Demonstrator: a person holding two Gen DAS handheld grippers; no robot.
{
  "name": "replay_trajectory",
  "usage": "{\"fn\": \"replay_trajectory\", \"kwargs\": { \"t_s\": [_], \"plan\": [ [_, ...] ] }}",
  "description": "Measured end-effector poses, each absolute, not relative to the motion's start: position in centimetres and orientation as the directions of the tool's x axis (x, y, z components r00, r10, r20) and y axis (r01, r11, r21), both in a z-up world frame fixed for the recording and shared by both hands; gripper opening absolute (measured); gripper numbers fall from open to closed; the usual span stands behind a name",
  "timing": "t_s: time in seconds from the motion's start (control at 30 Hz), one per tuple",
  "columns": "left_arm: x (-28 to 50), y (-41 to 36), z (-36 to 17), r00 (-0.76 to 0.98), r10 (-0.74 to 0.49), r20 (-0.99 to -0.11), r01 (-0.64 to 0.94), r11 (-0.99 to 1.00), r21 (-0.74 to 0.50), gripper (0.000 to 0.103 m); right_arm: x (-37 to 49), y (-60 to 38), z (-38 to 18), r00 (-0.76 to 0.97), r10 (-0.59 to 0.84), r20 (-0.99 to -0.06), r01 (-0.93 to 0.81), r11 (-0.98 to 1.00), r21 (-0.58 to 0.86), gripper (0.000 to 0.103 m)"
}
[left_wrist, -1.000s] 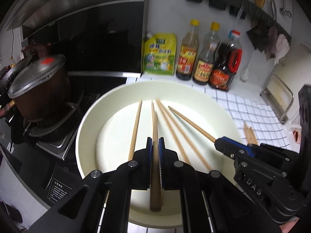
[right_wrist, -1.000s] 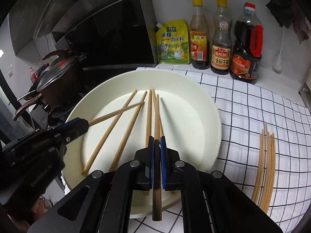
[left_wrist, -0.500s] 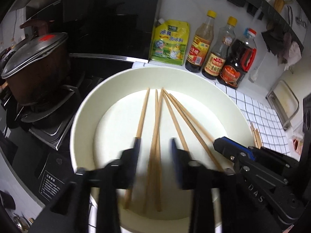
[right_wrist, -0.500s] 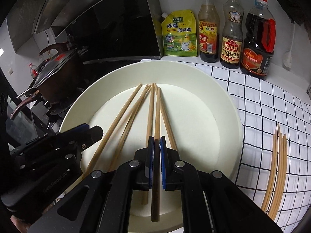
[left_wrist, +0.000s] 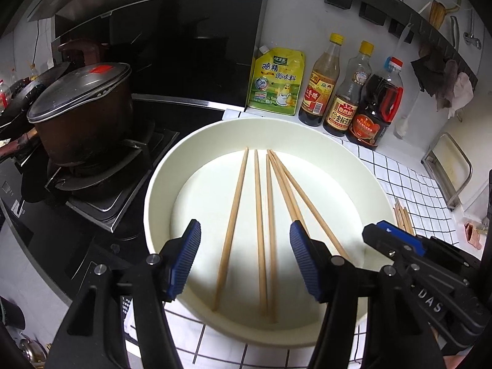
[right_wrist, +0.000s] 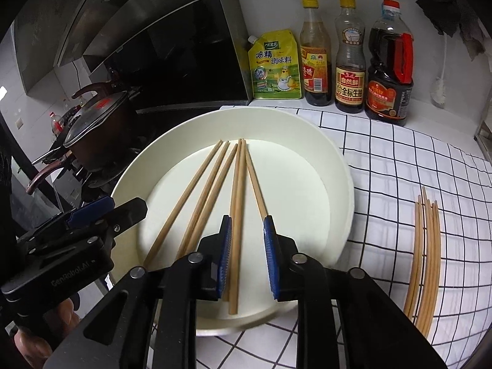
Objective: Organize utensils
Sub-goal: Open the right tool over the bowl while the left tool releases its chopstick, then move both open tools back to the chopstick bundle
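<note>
Several wooden chopsticks (left_wrist: 258, 215) lie fanned out on the floor of a wide cream bowl (left_wrist: 160, 184). My left gripper (left_wrist: 244, 258) hovers over their near ends. Its jaws are opening, and two chopsticks lie below the gap, untouched by the blue pads (left_wrist: 187, 258). My right gripper (right_wrist: 247, 255) is over the same bowl (right_wrist: 338, 160), its jaws opening a little. One chopstick (right_wrist: 237, 184) lies loose in its gap. Each gripper shows in the other's view: the right gripper (left_wrist: 381, 233) and the left gripper (right_wrist: 123, 209). More chopsticks (right_wrist: 427, 246) lie bundled on the checked cloth (right_wrist: 399, 160).
A lidded dark pot (left_wrist: 83, 113) sits on the stove left of the bowl. A yellow seasoning pouch (left_wrist: 276, 80) and three sauce bottles (left_wrist: 319, 89) line the back wall. A metal rack (left_wrist: 449, 172) stands at the far right. A hand (right_wrist: 33, 335) holds the left gripper.
Both grippers were shut on a chopstick a second ago. The left jaws have spread wide and the right jaws slightly, and both chopsticks now lie in the bowl.
</note>
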State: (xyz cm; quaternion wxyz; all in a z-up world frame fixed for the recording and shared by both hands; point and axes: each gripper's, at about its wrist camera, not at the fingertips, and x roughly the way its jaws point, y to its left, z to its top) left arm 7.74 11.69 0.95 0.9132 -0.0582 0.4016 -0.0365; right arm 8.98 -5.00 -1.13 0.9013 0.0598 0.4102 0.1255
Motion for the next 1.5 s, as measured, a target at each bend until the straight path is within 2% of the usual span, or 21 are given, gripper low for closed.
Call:
{"fn": "replay_trajectory", "kwargs": {
  "t_s": [0.23, 0.3, 0.77, 0.87, 1.5],
  "plan": [
    [6.4, 11.1, 1.0, 0.671, -0.121, -0.731, 0.030, 0.990, -0.137, 0.062, 7.1, -6.3, -0.5, 0.650, 0.267, -0.711, -0.161, 0.963, 0.214, 0.021],
    [6.0, 10.8, 1.1, 0.673, -0.125, -0.729, 0.037, 0.990, -0.135, 0.063, 6.4, -6.7, -0.3, 0.658, 0.262, -0.706, -0.155, 0.965, 0.214, 0.024],
    [3.9, 7.2, 1.5, 0.670, -0.171, -0.722, 0.116, 0.985, -0.125, 0.064, 3.0, -10.2, -0.1, 0.685, 0.226, -0.692, -0.107, 0.971, 0.212, 0.027],
    [3.4, 6.1, 1.7, 0.671, -0.187, -0.718, 0.137, 0.982, -0.128, 0.067, 2.4, -11.4, -0.2, 0.692, 0.213, -0.690, -0.089, 0.973, 0.211, 0.028],
    [2.1, -1.5, 0.7, 0.636, -0.270, -0.723, 0.241, 0.960, -0.146, 0.072, -0.4, -21.4, -2.7, 0.694, 0.048, -0.718, 0.095, 0.983, 0.158, 0.031]
  ]
}}
